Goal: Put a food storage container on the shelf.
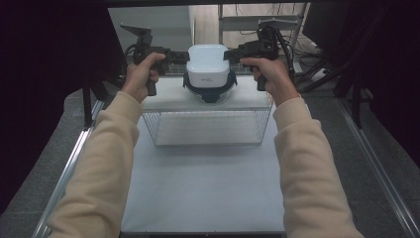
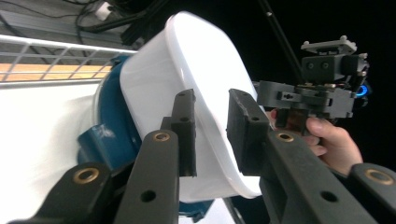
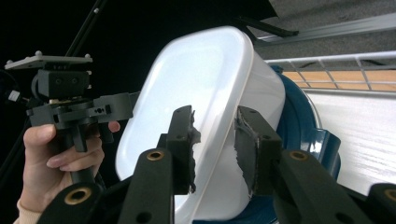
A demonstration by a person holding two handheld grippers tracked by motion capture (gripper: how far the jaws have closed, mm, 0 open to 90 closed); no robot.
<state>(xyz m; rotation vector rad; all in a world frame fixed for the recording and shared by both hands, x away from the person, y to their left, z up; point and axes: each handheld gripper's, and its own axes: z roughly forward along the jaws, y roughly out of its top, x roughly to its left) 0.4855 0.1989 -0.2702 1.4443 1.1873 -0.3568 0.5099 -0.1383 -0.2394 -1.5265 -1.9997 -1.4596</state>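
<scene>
A white plastic tub (image 1: pixel 208 64) sits upside down on a dark blue base (image 1: pixel 210 94), on top of a wire rack (image 1: pixel 208 129). My left gripper (image 1: pixel 183 57) reaches the tub's left side and my right gripper (image 1: pixel 230 53) its right side, each held by a hand. In the left gripper view the left gripper (image 2: pixel 211 135) has its jaws apart, straddling the tub (image 2: pixel 187 60) wall above the blue base (image 2: pixel 109 126). In the right gripper view the right gripper (image 3: pixel 215 149) also stands apart around the tub (image 3: pixel 205 70) rim, its pads off the wall, with the blue base (image 3: pixel 303 121) behind.
The rack top is a white board (image 1: pixel 168 96). The rack stands at the far end of a white table (image 1: pixel 198 188) with metal rails (image 1: pixel 376 168) along both sides. Dark curtains hang left and right; shelving and cables lie behind.
</scene>
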